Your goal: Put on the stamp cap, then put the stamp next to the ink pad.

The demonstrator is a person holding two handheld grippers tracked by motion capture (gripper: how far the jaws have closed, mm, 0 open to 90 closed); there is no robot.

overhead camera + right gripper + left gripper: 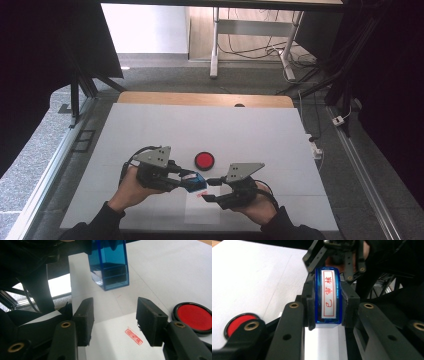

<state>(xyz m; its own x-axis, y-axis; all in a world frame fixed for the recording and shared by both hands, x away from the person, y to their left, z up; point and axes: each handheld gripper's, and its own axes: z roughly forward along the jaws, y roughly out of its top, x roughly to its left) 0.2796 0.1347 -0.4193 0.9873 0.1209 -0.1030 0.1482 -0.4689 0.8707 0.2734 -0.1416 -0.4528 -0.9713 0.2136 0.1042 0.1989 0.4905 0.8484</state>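
Observation:
A clear blue stamp (195, 181) with a white label of red characters (328, 296) is held off the table, and my left gripper (187, 180) is shut on its sides. In the right gripper view the stamp (108, 262) hangs just above the table's white surface, beyond the jaws. My right gripper (207, 190) stands open over a white sheet of paper (112, 340), nothing between its pads. A small red rectangular imprint (133, 337) lies on the paper between and below those jaws. The round red ink pad (204, 160) sits just behind both grippers.
The white table cover (200, 125) stretches wide behind and to both sides of the hands. A wooden table edge (205, 99) shows at the back. Metal rails run along the floor left and right of the table.

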